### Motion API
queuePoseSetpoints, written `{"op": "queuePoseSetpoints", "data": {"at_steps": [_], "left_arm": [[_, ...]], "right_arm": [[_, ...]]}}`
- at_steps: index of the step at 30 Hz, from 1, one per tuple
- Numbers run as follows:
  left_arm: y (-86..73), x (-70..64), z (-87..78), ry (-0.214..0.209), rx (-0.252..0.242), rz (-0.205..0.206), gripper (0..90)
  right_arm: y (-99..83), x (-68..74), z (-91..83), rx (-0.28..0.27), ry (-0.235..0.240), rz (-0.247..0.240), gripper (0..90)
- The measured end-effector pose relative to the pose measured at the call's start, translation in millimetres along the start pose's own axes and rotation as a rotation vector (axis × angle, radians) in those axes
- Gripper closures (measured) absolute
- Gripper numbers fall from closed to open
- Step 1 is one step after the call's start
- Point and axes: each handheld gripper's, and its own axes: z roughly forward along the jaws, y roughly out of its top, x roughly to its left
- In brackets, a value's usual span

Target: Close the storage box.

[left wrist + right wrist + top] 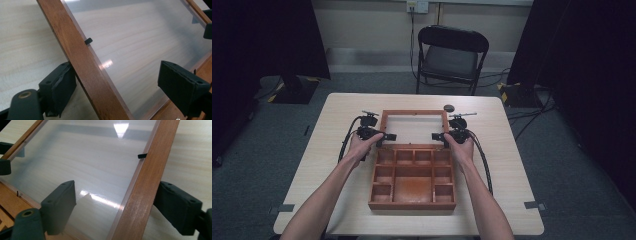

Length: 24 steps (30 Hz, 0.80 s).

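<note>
While both tongs [388,136] [435,136] straddle it, lid [414,113] lies open.

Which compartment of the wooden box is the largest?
The central compartment of the wooden box: wide and open toward the front wall, while small square cells line the back and both sides.

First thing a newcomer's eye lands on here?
The wooden compartment box at mid-table, its glass-paned lid folded open flat behind it. Then the left gripper and right gripper, each with open jaws straddling a side rail of the lid. A black folding chair stands beyond the table.
</note>
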Motion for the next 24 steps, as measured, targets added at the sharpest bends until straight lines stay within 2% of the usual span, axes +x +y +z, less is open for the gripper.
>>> {"op": "queuePoseSetpoints", "data": {"at_steps": [4, 9, 12, 15, 24], "left_arm": [[0.6, -2.4, 0.6, 0.001, -0.023, 0.001, 15.4], [2.8, -7.8, -4.1, 0.030, -0.036, 0.047, 16.1], [5.0, -9.3, -8.9, 0.043, -0.049, 0.067, 19.6], [6.1, -11.6, -13.9, 0.054, -0.084, 0.086, 22.8], [11.7, -18.2, -25.6, 0.033, -0.133, 0.098, 22.8]], "right_arm": [[2.0, 1.6, -5.8, -0.030, -0.008, -0.009, 22.1], [3.2, 1.6, -12.7, -0.050, 0.004, -0.010, 23.7], [5.1, 3.1, -16.5, -0.066, 0.007, -0.017, 23.2], [7.1, 5.2, -21.6, -0.080, 0.016, -0.019, 22.5], [17.4, 12.9, -35.4, -0.134, 0.020, -0.037, 20.5]]}}
